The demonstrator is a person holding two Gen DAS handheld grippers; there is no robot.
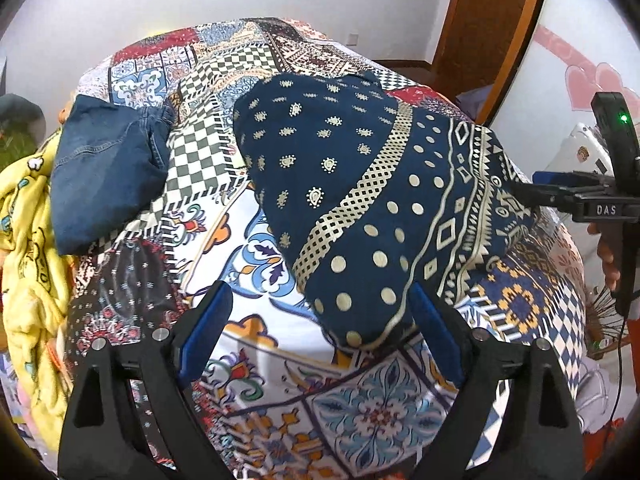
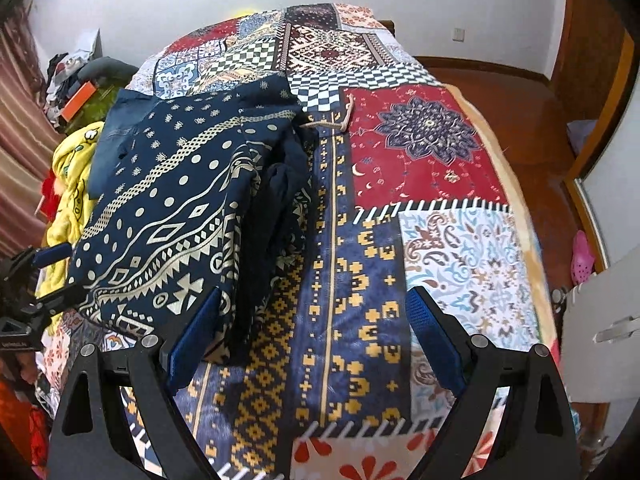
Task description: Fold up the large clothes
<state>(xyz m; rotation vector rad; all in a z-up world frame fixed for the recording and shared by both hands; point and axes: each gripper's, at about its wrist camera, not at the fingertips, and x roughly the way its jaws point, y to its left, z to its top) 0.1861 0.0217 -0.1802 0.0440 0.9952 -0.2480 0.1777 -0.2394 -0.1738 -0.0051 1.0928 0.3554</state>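
Note:
A navy garment with cream dots and geometric bands point(image 1: 372, 184) lies folded on the patchwork bedspread point(image 1: 280, 380). My left gripper point(image 1: 320, 308) is open; the garment's near corner lies between its fingers, close to the right one. In the right wrist view the same garment point(image 2: 168, 208) lies at the left, with darker folds bunched along its right edge. My right gripper point(image 2: 316, 312) is open; its left finger is at the garment's near right edge, and bedspread point(image 2: 340, 320) shows between the fingers. The right gripper also shows at the garment's right end in the left wrist view point(image 1: 560, 196).
Folded blue jeans point(image 1: 108, 168) lie on the bed to the left of the garment. A yellow printed blanket point(image 1: 32, 240) is heaped at the bed's left edge. A wooden door point(image 1: 488, 16) and wooden floor point(image 2: 520, 92) are beyond the bed. Clutter point(image 2: 68, 84) sits at far left.

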